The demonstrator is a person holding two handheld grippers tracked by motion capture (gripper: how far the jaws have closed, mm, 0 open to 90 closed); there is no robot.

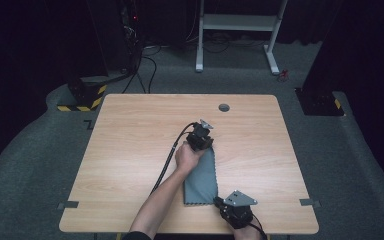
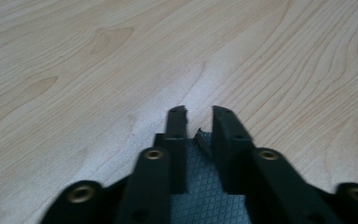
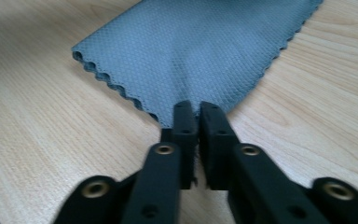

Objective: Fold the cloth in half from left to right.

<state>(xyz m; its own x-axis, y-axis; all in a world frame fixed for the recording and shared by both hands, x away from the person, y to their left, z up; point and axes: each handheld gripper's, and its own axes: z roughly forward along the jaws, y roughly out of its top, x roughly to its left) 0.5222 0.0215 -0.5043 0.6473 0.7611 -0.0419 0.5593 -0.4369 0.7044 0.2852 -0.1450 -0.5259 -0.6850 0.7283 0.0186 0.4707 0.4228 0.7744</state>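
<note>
Between the two grippers lay the grey cloth: left gripper parted over its far corner, right gripper clamped on its near corner.

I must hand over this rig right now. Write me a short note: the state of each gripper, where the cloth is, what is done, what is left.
Left gripper: jaws a little apart, around the far corner of the grey cloth; I cannot tell whether they grip it.
Right gripper: shut on the near corner of the cloth.
Cloth: flat on the wooden table, already folded into a narrow strip with doubled scalloped edges, running away from the person.
Done: at least one fold.
Left: probably one more fold, perhaps bringing one end over the other, then release.
</note>
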